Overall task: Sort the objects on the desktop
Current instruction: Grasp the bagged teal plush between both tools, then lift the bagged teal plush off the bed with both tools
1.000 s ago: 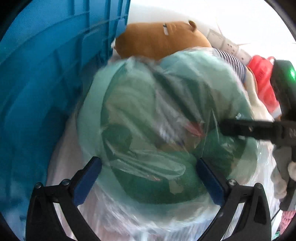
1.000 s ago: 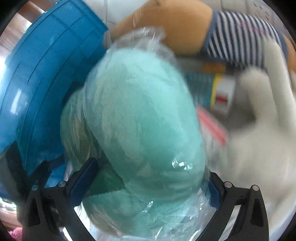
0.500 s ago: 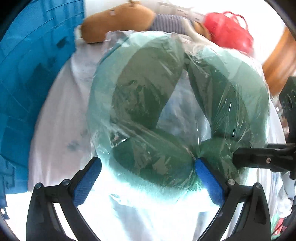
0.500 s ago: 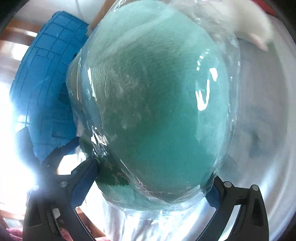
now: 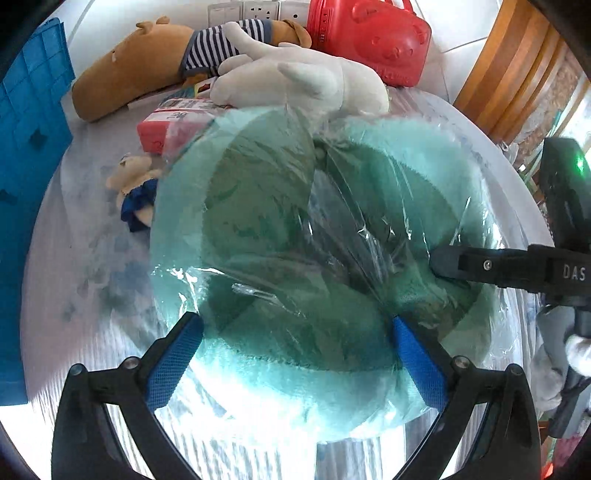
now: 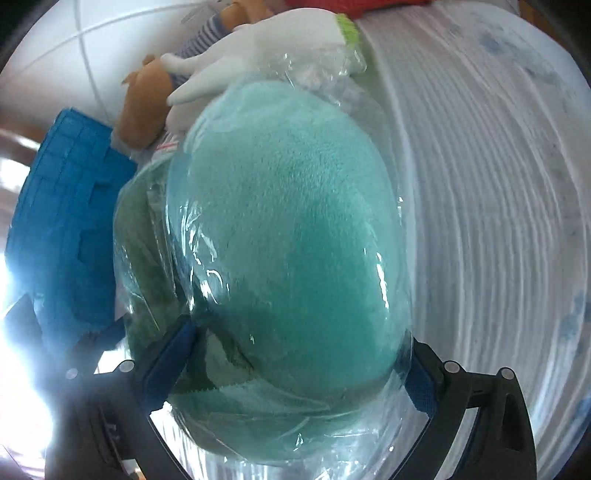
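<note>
neck pillow lies before plush toys, crate at left.

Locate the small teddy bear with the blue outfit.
In the left wrist view, the small teddy bear lies on the tablecloth, left of the bagged green pillow, below the red packet.

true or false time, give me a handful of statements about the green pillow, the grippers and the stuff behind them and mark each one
1. The green neck pillow is wrapped in clear plastic. True.
2. Only the left gripper grips the pillow. False: the right gripper is clamped on it too, its finger showing at the pillow's right side in the left wrist view.
3. A white plush toy lies behind the pillow. True.
4. The case by the wall is yellow. False: it is red.
5. A blue crate stands to the left. True.
6. The small teddy sits on top of the pillow. False: it lies on the cloth left of the pillow.
</note>
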Available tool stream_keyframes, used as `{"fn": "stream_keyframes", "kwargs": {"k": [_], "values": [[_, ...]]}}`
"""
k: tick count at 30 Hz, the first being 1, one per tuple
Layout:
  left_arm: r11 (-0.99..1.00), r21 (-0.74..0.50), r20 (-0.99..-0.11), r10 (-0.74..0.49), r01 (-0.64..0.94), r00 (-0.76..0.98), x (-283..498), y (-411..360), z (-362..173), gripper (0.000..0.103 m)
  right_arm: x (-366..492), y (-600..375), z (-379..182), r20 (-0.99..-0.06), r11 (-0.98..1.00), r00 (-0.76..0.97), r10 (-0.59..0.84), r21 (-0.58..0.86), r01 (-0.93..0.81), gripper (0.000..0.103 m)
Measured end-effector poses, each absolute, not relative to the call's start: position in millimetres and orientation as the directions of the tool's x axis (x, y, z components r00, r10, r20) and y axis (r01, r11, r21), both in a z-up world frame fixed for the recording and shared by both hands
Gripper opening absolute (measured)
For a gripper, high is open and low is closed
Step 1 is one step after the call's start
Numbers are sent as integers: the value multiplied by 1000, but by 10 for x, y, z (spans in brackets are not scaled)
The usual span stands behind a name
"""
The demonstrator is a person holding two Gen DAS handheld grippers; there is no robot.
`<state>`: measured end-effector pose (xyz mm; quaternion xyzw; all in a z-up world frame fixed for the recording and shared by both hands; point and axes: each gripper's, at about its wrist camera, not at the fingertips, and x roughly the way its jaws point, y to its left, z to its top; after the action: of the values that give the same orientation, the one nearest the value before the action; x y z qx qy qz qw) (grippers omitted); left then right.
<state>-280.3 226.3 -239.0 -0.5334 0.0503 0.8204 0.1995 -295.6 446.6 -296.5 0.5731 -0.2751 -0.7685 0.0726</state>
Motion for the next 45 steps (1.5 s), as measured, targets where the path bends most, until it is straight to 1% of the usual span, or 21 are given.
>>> {"fn": "stream_keyframes", "kwargs": {"k": [4, 6, 8, 12, 15, 19, 22, 26, 31, 38, 42, 45], "values": [[-914, -165, -884, 303, -369, -356, -2856, 2167, -2316, 103, -3056, 4585, -2978, -824, -815, -323, -464, 541, -207, 102], [-915, -199, -874, 328, -352, -358, -2894, 2060, -2278, 103, -3098, 4629, -2935, -829, -825, -323, -456, 530, -196, 102], [-908, -252, -861, 369, -336, -351, -2953, 1919, -2249, 103, -2896, 4571, -2701, -827, -826, -317, -465, 534, -181, 102], [-912, -258, -846, 372, -317, -382, -2937, 1781, -2133, 103, -2856, 4598, -2620, -840, -840, -308, -446, 511, -179, 102], [-919, -259, -831, 369, -297, -417, -2950, 1698, -2072, 103, -2785, 4725, -2561, -855, -852, -329, -401, 480, -209, 102], [-913, -280, -850, 379, -296, -365, -3017, 1799, -2276, 103, -2770, 4811, -2605, -895, -889, -332, -297, 386, -247, 103], [-900, -316, -859, 406, -302, -312, -2998, 1937, -2462, 103, -2735, 4844, -2644, -884, -885, -346, -313, 404, -231, 103], [-887, -380, -838, 450, -263, -309, -3053, 1963, -2536, 103, -2704, 4864, -2655, -882, -888, -350, -317, 405, -218, 103], [-872, -436, -822, 486, -221, -296, -3194, 2021, -2698, 103, -2858, 4795, -2713, -896, -906, -332, -296, 373, -199, 103], [-871, -433, -827, 486, -230, -283, -3336, 2124, -2826, 103, -2998, 4798, -2828, -906, -919, -327, -270, 344, -194, 103], [-860, -459, -819, 507, -225, -268, -3384, 2125, -2894, 103, -3076, 4733, -2863, -897, -936, -377, -230, 311, -167, 103], [-867, -446, -824, 494, -221, -277, -3371, 2175, -2897, 103, -3114, 4697, -2872, -888, -944, -413, -205, 290, -156, 103]]}}
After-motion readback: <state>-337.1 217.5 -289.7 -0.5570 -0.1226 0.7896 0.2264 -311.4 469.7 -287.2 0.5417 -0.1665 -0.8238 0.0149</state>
